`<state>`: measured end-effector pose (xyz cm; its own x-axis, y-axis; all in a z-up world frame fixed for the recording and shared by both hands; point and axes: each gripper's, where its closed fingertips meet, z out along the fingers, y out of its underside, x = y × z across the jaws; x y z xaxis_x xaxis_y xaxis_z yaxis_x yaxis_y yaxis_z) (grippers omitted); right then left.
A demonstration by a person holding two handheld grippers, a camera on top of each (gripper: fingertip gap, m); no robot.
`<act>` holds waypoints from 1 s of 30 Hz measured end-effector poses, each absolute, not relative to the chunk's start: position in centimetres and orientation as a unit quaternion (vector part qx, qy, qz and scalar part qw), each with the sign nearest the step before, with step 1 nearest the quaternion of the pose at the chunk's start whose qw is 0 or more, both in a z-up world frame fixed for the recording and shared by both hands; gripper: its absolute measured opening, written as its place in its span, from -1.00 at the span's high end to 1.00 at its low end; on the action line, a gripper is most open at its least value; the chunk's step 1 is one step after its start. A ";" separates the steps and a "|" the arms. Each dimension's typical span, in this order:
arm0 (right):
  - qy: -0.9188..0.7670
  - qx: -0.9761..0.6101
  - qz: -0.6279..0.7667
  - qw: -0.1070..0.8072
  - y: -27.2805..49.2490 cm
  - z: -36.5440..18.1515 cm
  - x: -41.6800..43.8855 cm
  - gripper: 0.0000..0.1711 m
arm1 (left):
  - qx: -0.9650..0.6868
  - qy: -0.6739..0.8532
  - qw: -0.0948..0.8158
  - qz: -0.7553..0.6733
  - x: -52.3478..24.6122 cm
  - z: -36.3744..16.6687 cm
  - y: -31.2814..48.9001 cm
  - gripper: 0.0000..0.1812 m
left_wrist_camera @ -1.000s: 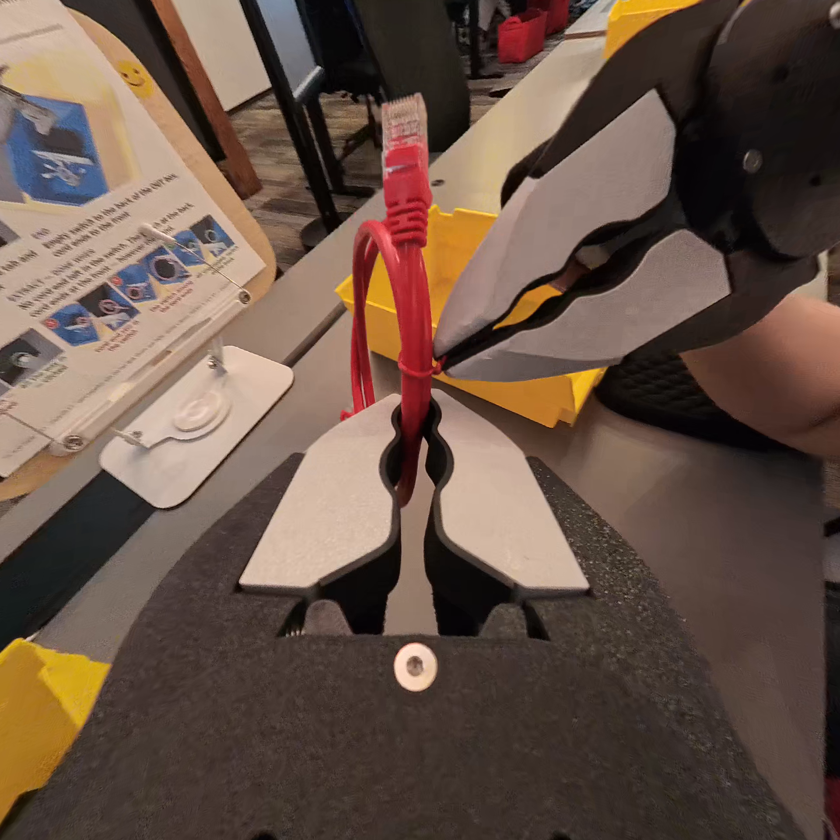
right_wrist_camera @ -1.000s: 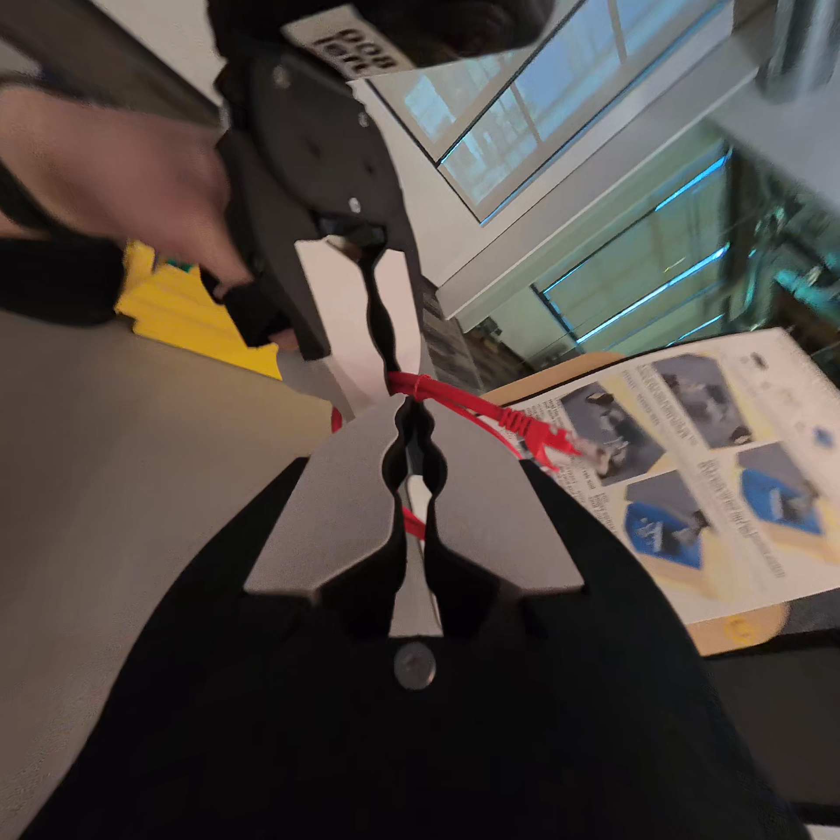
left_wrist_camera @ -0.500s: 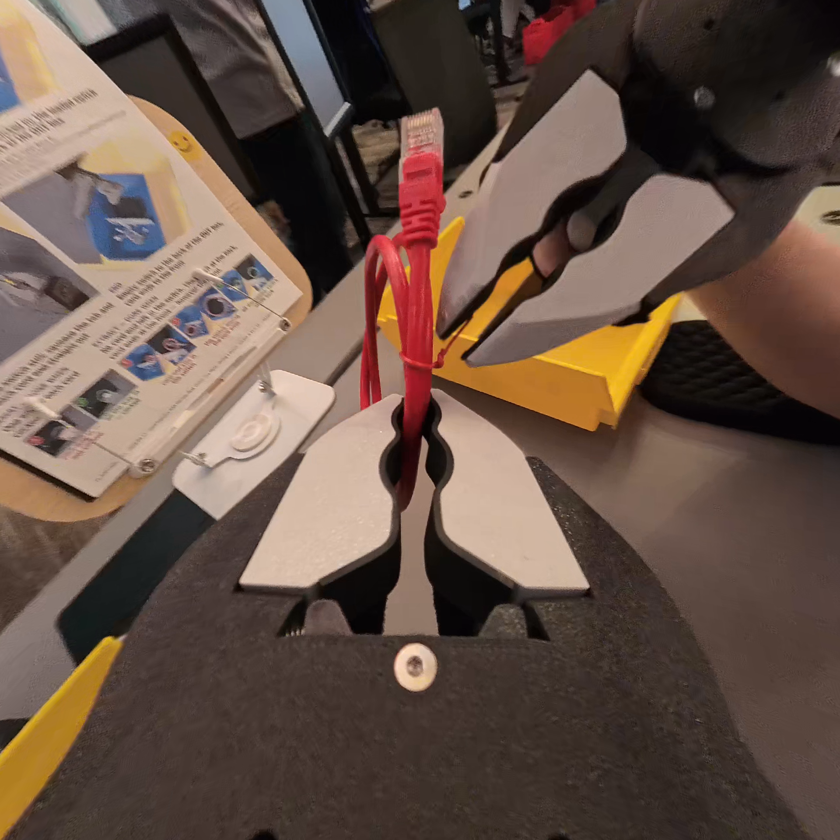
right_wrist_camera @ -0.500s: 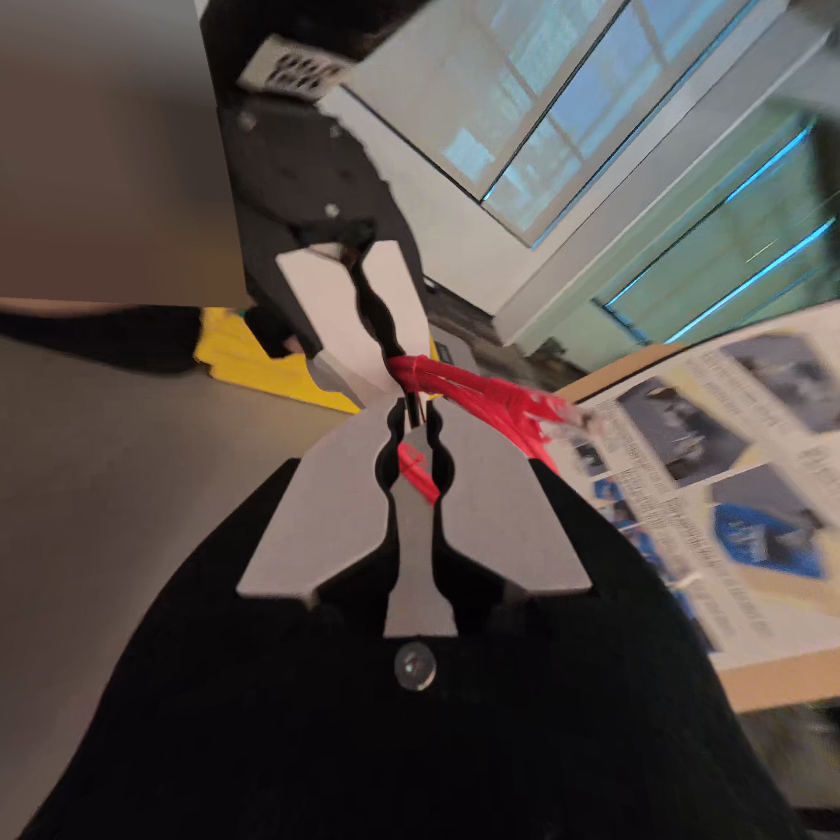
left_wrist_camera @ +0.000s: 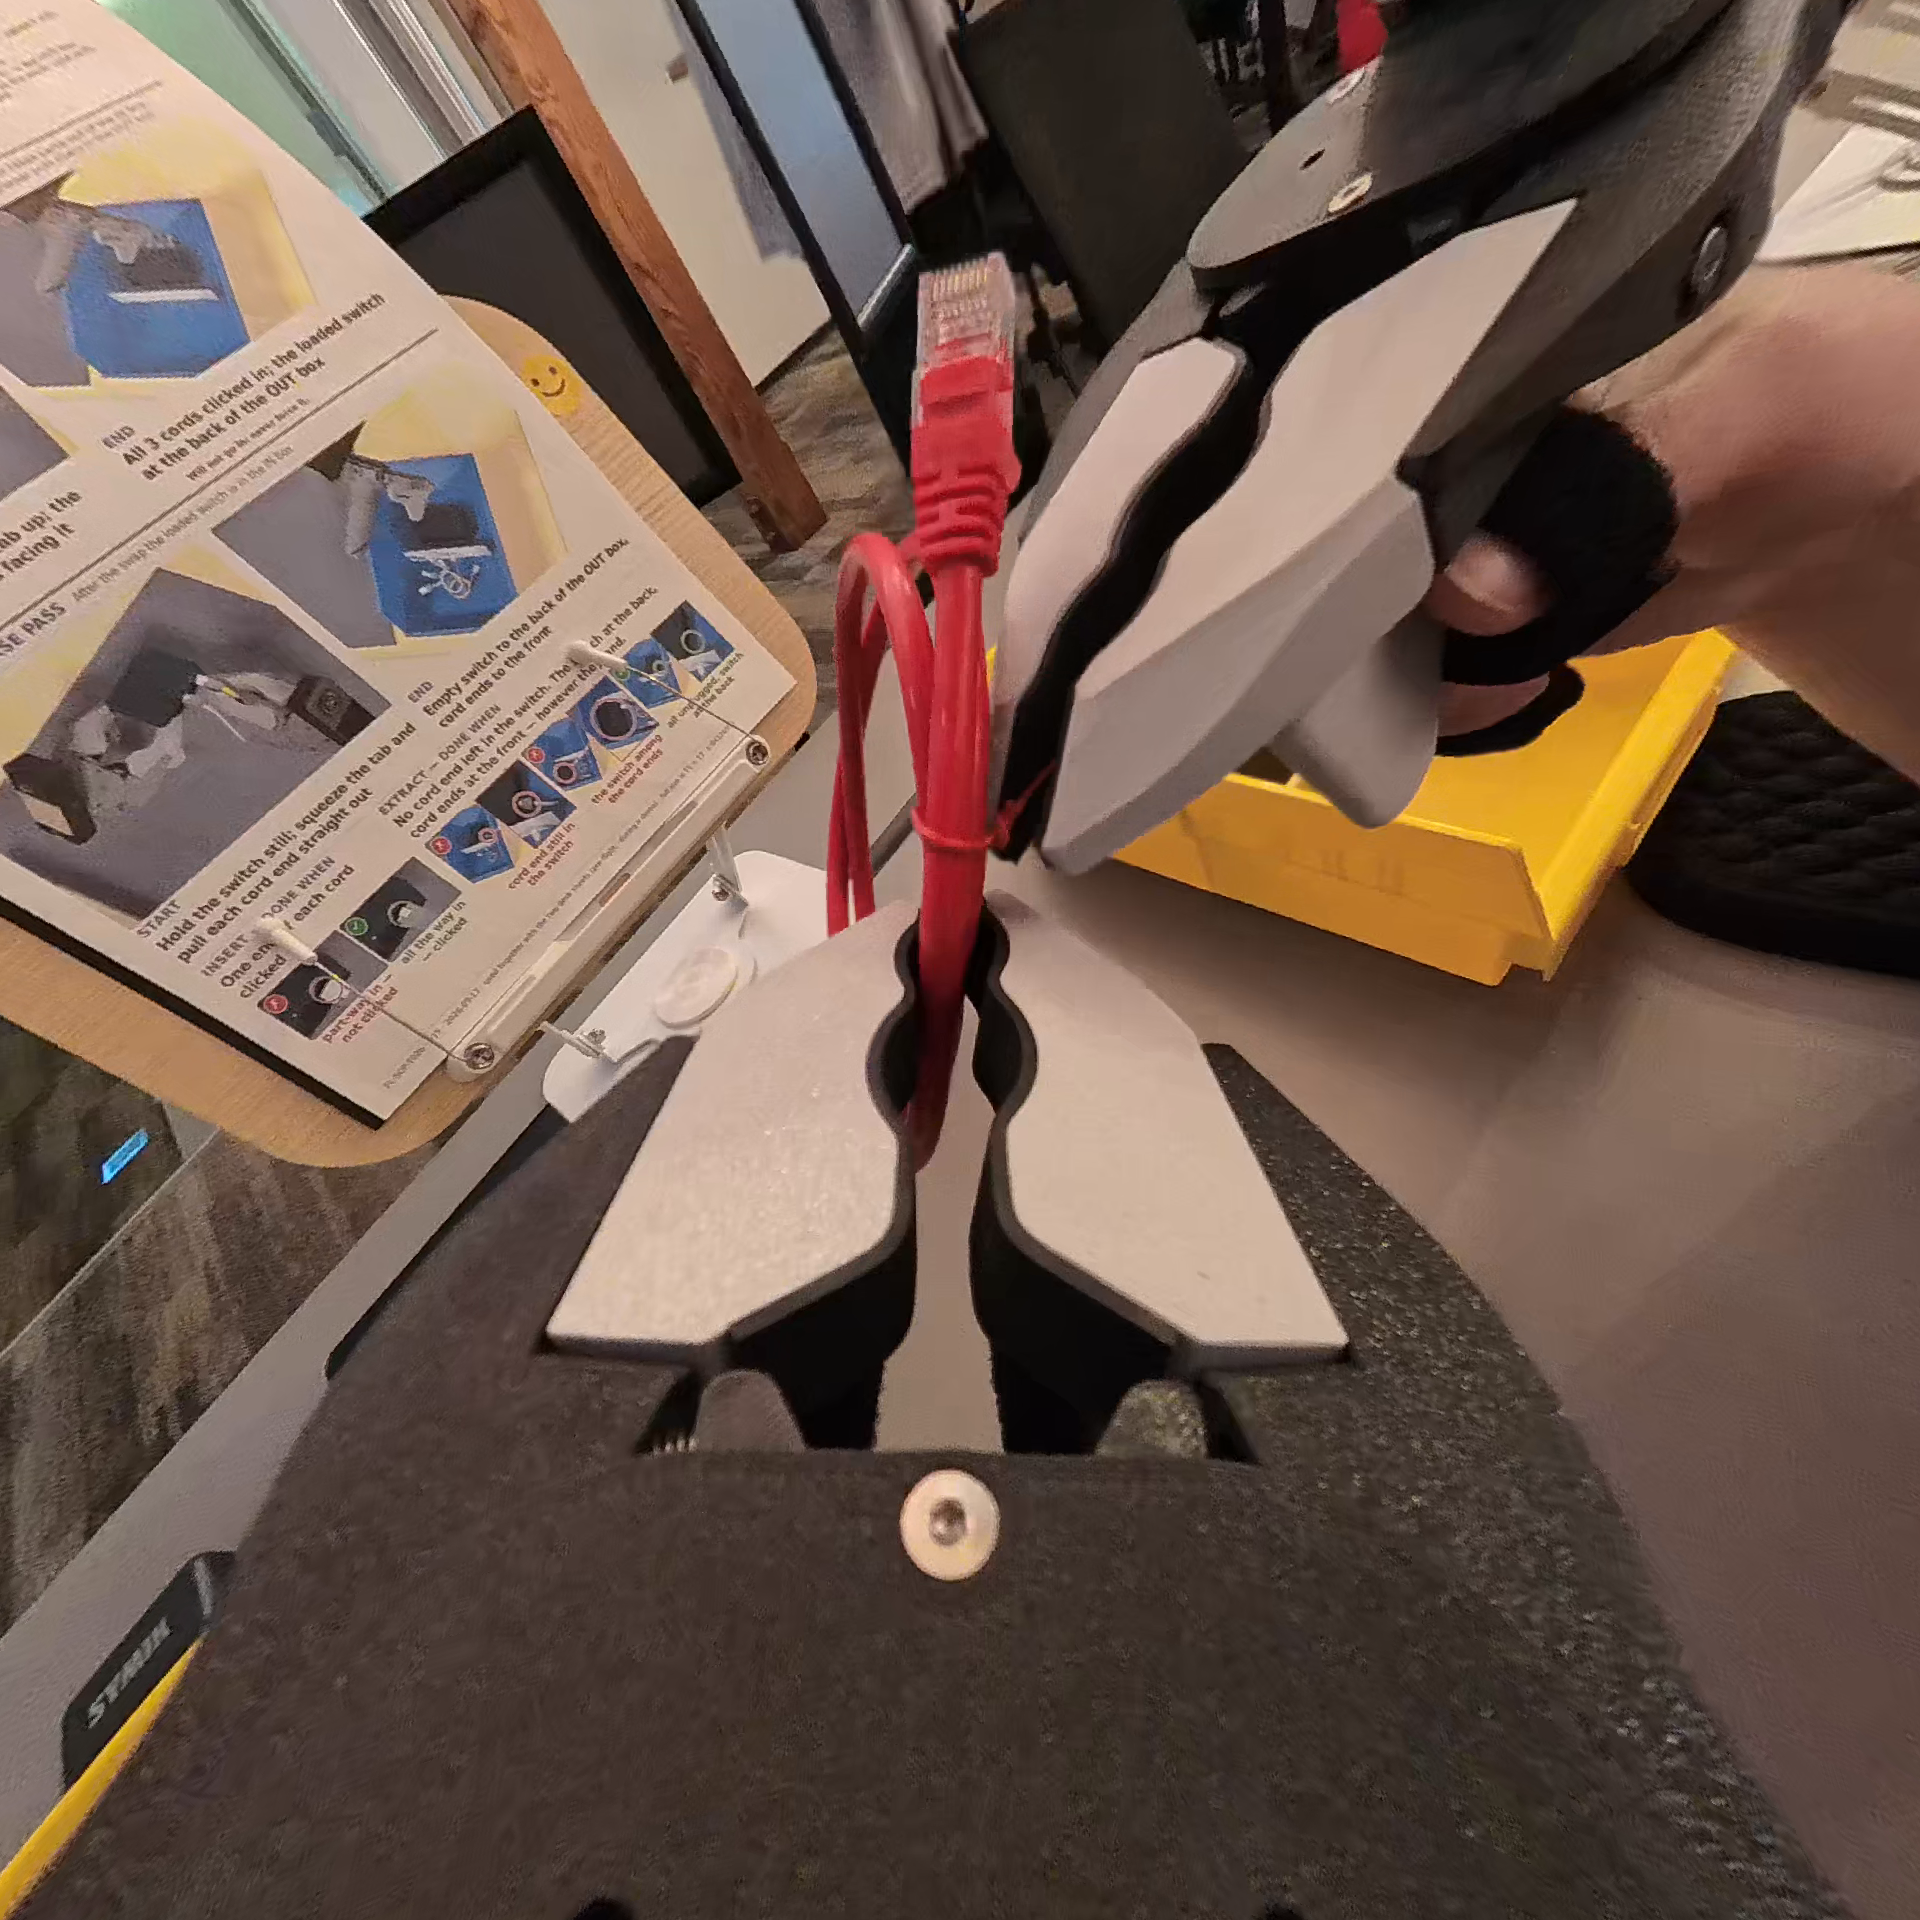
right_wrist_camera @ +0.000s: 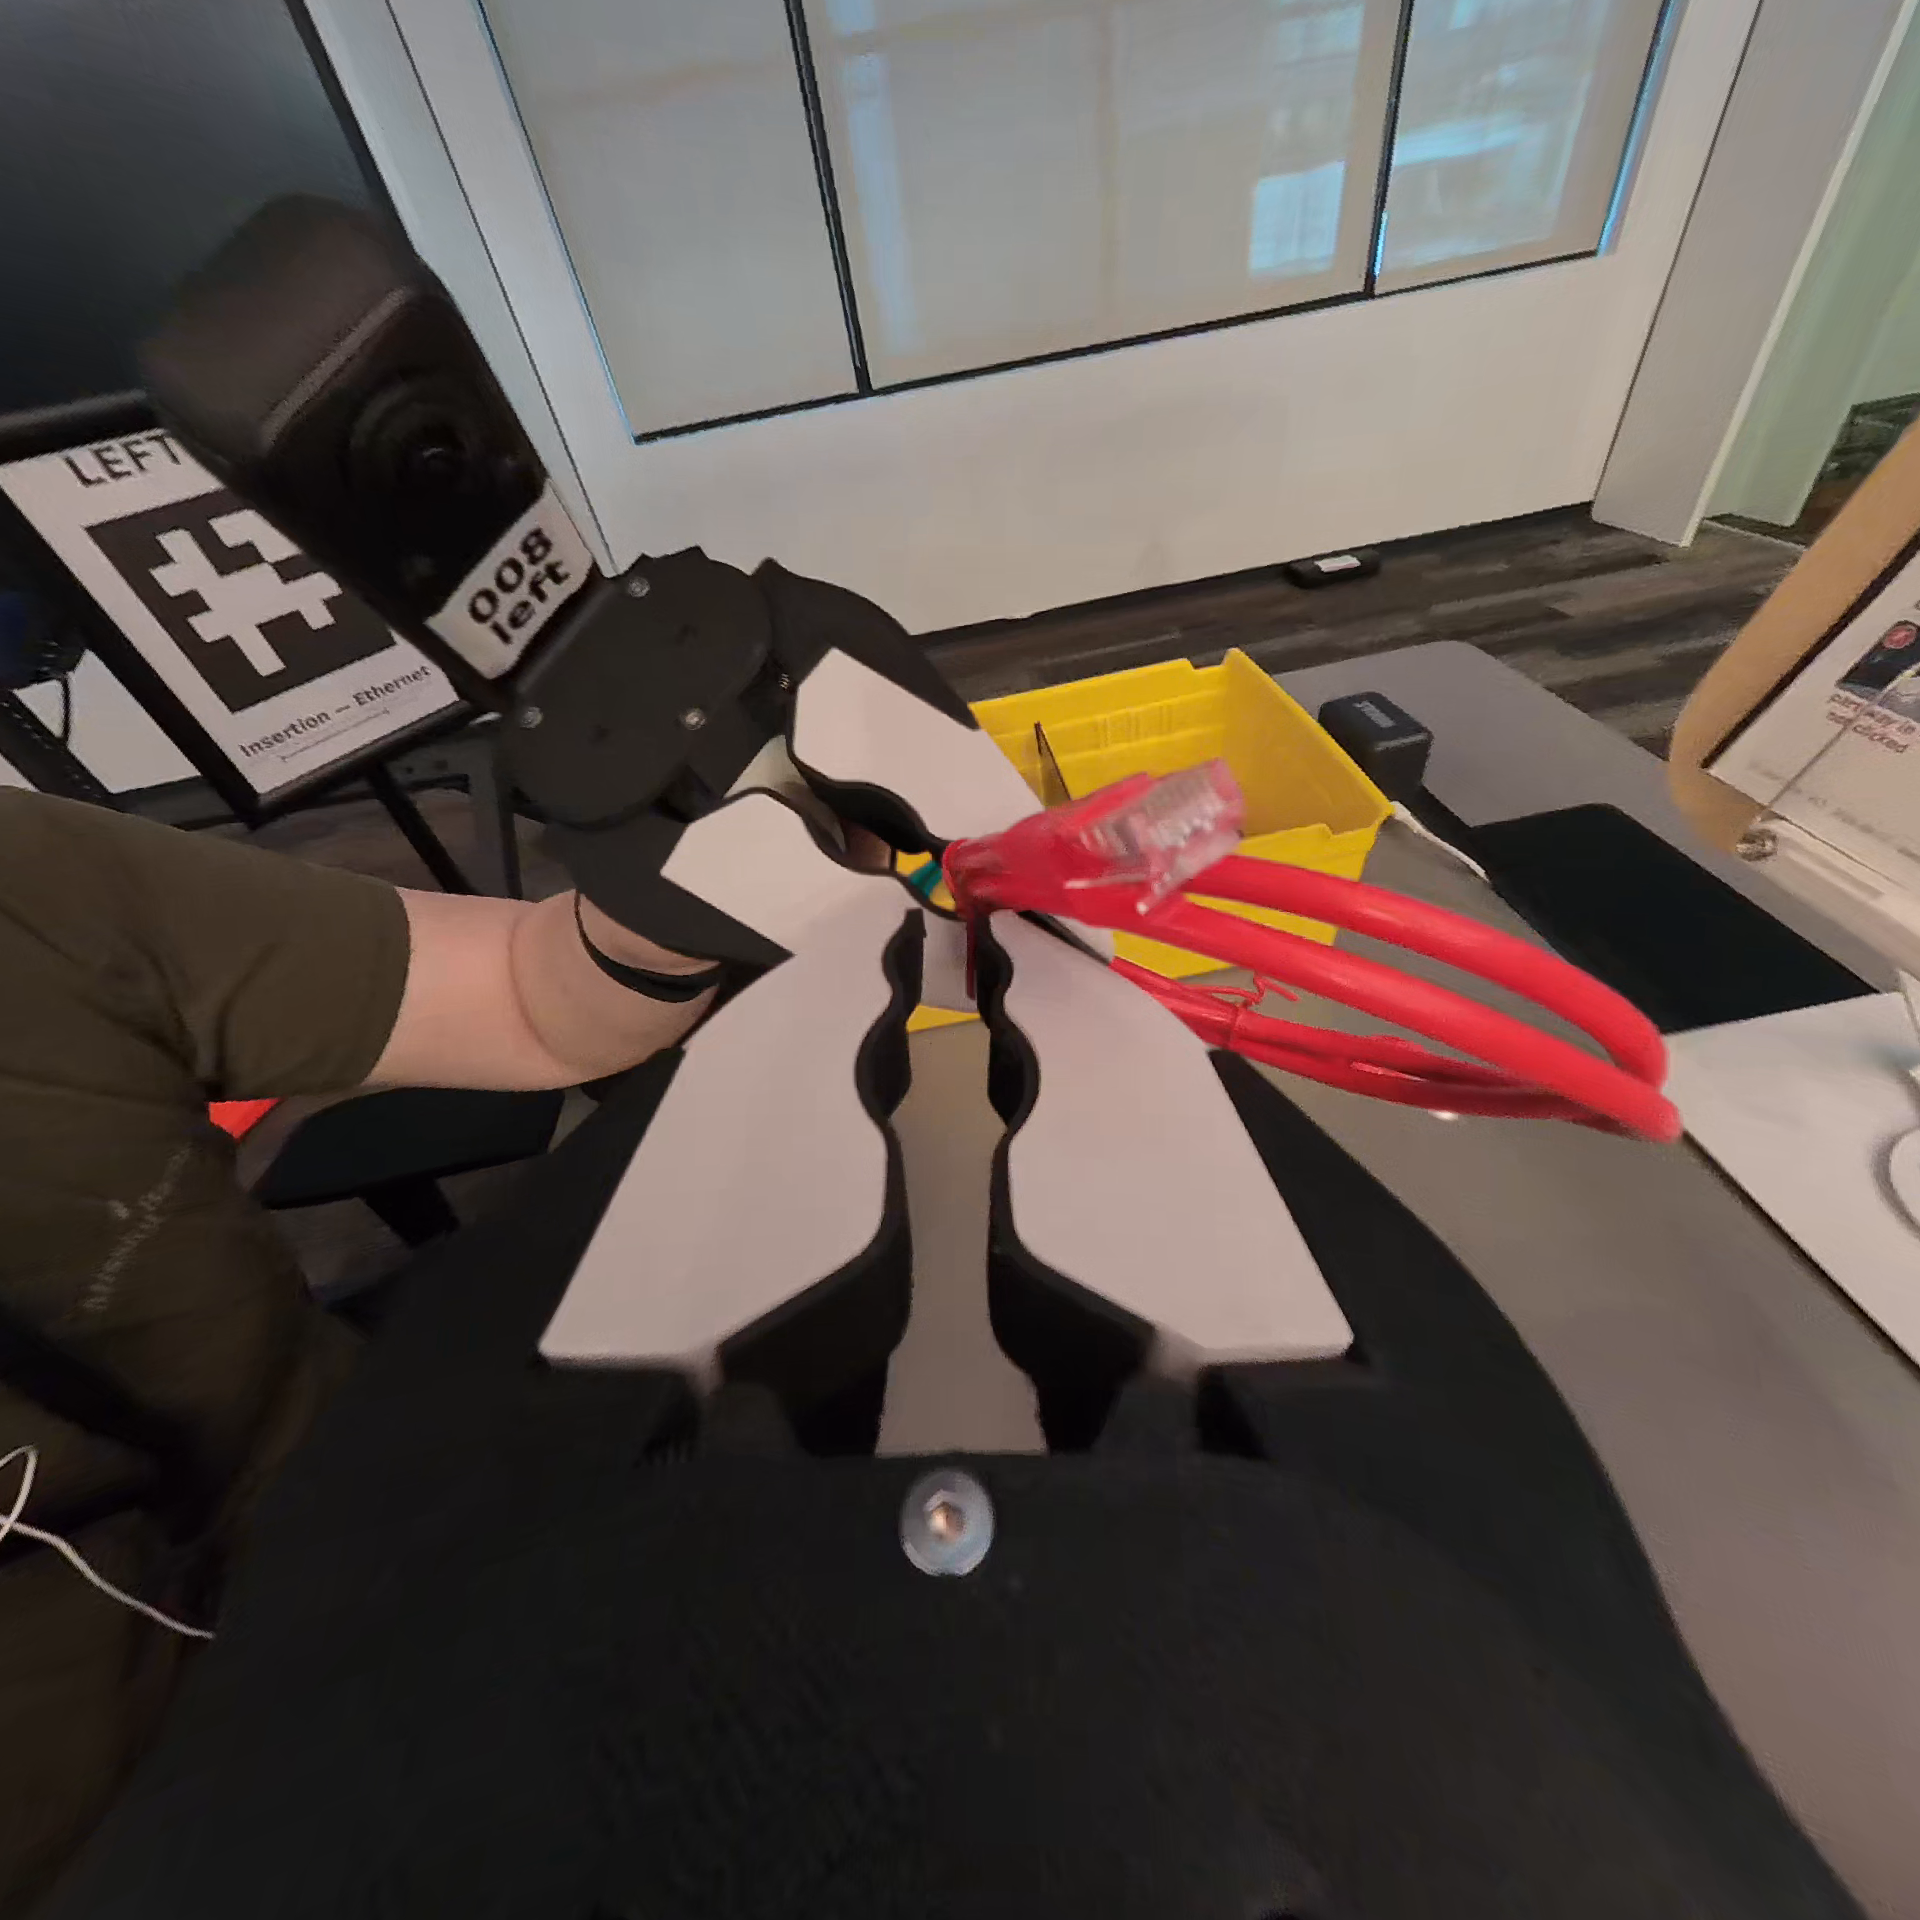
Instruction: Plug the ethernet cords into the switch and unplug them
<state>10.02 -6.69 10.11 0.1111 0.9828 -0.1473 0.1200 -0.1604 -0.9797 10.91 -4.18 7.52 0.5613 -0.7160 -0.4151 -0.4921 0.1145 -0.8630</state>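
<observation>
Holding item: one red ethernet cord, coiled and bound by a thin red twist tie, clamped upright between the closed fingers of the left gripper, clear plug uppermost. Second tool: right gripper, its tips drawn nearly together right at the tie, just above the left gripper's hold; whether they actually pinch the tie's loose end I cannot tell, as the gap between them stays narrow and the tail is thin. Cord location: in the air above the grey table, coil loops hanging out to one side in the right wrist view. Surroundings: yellow bin on the table behind the right gripper; instruction sheet on a wooden board to the left; second yellow bin behind the left gripper in the right wrist view. Switch: not visible in either view. Step in hand, by judgement: preparing the cord, namely freeing the bundle from its tie, before any plugging. Next move calls for a firm nip on the tie's tail and an untwisting or pulling motion while the left gripper keeps the bundle steady.
</observation>
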 end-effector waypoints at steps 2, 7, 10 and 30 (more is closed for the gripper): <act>-0.458 -0.604 0.470 0.451 -6.5 9.9 9.9 0.89 | -0.660 0.458 0.590 -0.081 10.8 7.3 -3.9 0.94; -0.419 -0.634 0.490 0.426 -6.1 9.6 9.9 0.90 | -0.664 0.461 0.586 -0.058 10.6 6.9 -3.6 0.94; -0.402 -0.649 0.486 0.425 -5.7 9.3 9.9 0.95 | -0.664 0.463 0.586 -0.035 10.5 6.7 -3.3 0.94; -0.608 -0.405 -0.117 0.673 -5.3 9.9 10.0 0.99 | -0.703 0.432 0.511 -0.239 10.9 6.5 -4.4 0.94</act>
